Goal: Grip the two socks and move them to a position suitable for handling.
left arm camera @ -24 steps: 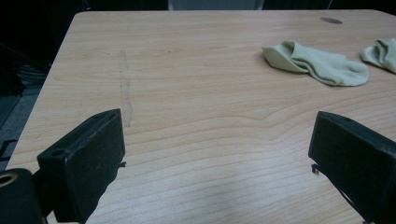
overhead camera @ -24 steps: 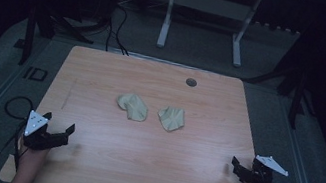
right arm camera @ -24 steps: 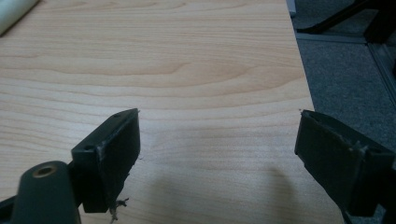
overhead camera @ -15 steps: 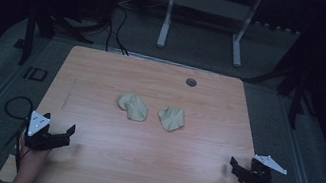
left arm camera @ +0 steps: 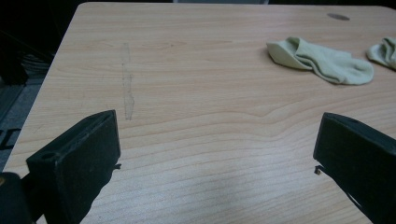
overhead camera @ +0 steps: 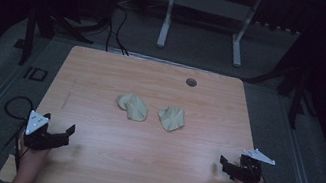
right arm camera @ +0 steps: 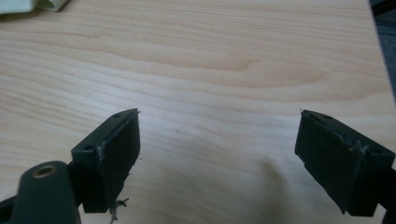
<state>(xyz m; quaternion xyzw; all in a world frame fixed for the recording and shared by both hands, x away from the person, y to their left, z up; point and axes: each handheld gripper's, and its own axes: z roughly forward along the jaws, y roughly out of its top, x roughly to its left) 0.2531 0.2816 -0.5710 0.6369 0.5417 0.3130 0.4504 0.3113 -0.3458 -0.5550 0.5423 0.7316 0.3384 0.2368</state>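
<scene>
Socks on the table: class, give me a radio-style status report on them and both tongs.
Left tongs open, empty. Right tongs open, empty. Two socks mid-table, side by side, untouched. Nothing between tongs and socks.

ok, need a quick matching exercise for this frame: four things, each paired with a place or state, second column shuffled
Things:
1. left gripper
2. right gripper
3. pale green sock on the left
4. dark round grommet

Places or states:
a. near the table's far edge, right of centre
b. mid-table, crumpled, beside a second sock
c. jaws open, over the near right edge
d. jaws open, over the near left corner

Pairs: 1-d, 2-c, 3-b, 4-a
</scene>
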